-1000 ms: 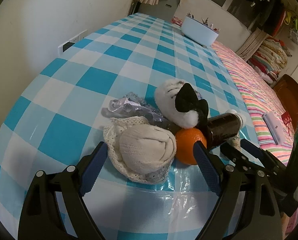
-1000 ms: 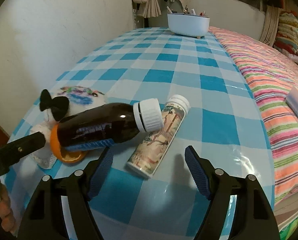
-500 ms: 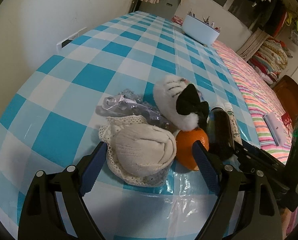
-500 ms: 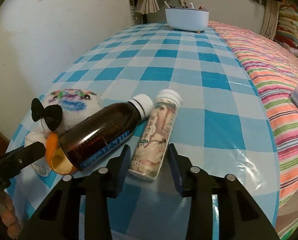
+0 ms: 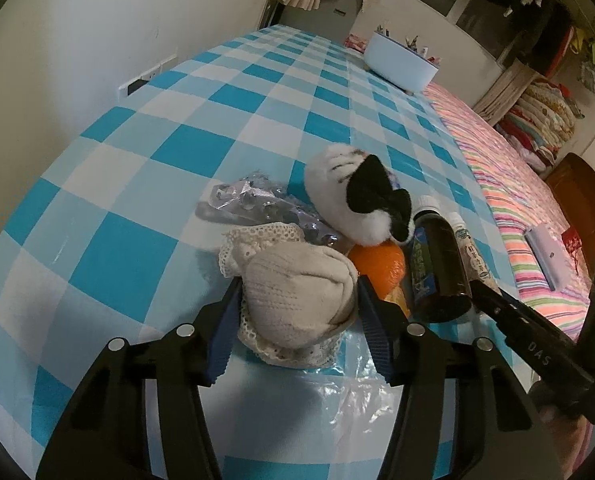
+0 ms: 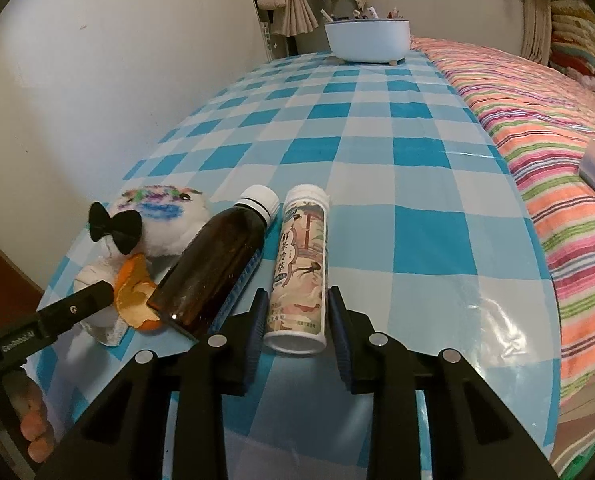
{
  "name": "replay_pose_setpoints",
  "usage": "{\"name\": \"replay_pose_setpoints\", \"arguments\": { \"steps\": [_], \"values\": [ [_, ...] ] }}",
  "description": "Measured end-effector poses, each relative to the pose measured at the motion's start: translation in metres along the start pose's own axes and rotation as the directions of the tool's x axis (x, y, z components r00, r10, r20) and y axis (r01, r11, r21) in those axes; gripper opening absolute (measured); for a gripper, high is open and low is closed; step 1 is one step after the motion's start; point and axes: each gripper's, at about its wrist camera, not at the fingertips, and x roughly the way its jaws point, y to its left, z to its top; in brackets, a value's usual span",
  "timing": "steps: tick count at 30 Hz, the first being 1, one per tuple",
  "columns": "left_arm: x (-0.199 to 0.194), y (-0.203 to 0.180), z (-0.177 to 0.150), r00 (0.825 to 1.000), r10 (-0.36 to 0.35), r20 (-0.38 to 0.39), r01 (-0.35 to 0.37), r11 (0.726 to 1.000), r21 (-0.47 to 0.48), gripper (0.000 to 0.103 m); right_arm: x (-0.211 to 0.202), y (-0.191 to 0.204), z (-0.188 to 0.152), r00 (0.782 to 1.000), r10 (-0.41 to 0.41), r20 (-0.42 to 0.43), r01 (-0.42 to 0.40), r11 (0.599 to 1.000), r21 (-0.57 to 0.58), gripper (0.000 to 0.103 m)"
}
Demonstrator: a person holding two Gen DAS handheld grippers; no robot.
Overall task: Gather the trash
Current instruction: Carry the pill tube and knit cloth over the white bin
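the left gripper (image 5: 299,312) was closed around a rolled cream sock (image 5: 297,292) on the checked worktop (image 5: 145,184). the right gripper (image 6: 296,320) squeezed a white tube (image 6: 299,268) lying beside a brown bottle (image 6: 213,268). orange peel (image 6: 133,300) and a fluffy toy (image 6: 161,220) sat close by.

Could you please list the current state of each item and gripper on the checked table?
left gripper: shut on the rolled sock.
right gripper: shut on the printed tube, lying, capped.
brown bottle: lying, capped, beside the tube.
orange peel: torn open, against the bottle.
plush toy: lying.
white tub: upright, holding items.
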Motion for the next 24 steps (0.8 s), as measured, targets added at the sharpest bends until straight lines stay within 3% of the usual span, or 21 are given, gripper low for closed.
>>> {"name": "replay_pose_setpoints", "arguments": {
  "steps": [12,24],
  "values": [
    [-0.028,-0.026,-0.003,0.997,0.018,0.079,-0.023,0.998,0.063,0.055,-0.022,-0.004,-0.007,0.999,0.009,0.034,-0.008,1.0,-0.021,0.028],
    [-0.048,-0.064,-0.012,0.992,-0.027,0.126,0.01,0.99,0.14,0.055,-0.055,-0.02,-0.015,0.996,-0.002,0.087,0.003,1.0,-0.012,0.028]
  ]
}}
